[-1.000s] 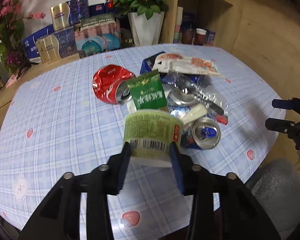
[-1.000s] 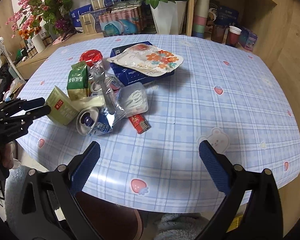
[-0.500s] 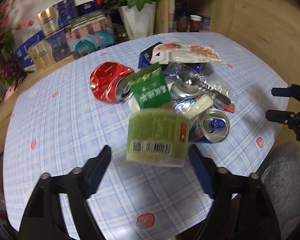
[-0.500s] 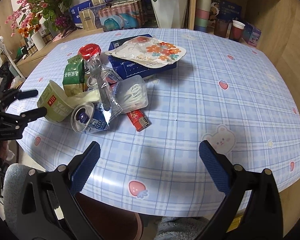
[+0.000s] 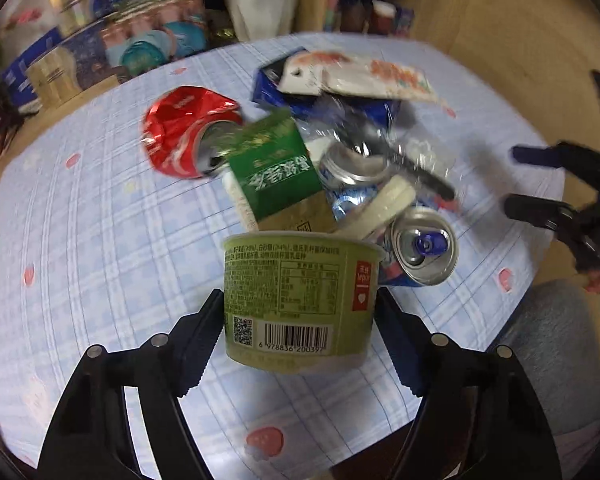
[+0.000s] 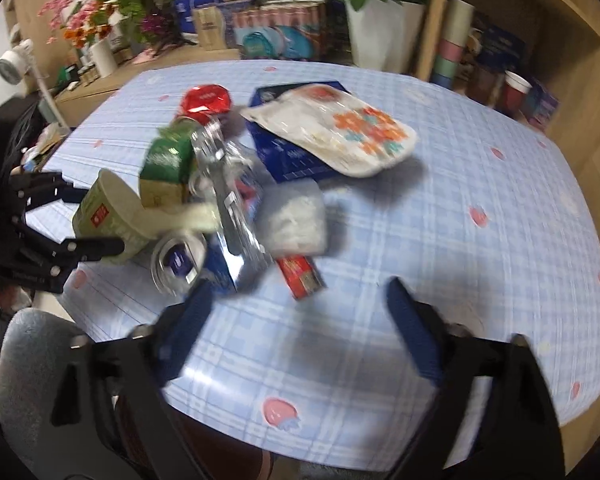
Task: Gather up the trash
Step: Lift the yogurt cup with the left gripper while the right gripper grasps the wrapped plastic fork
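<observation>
**Left claw closes round the green cup at the trash pile**

Our left gripper [image 5: 300,316] has just been narrowing, its blue pads flanking the green cup [image 5: 300,300]; the pads sit against or just beside the cup's walls, and we cannot tell whether they press; the cup lies tilted on the blue checked tablecloth [image 5: 80,240], at the pile's six o'clock edge in our left wrist view. From the cup, the crushed red can [image 5: 180,132] lies at ten o'clock; the green carton [image 5: 272,168] at twelve, leaning over the cup's rim; the blue can [image 5: 424,244] with its open top at two, just beside the cup; the clear wrapper [image 5: 380,136] and the dark blue box [image 5: 320,100] under the white flowered pouch [image 5: 360,72] lie beyond, at one o'clock. Our right gripper [image 6: 296,320] has also just been narrowing, yet stands wide with nothing between its pads; the red pack [image 6: 302,276] lies near it at twelve o'clock, at the pile's near edge.
</observation>
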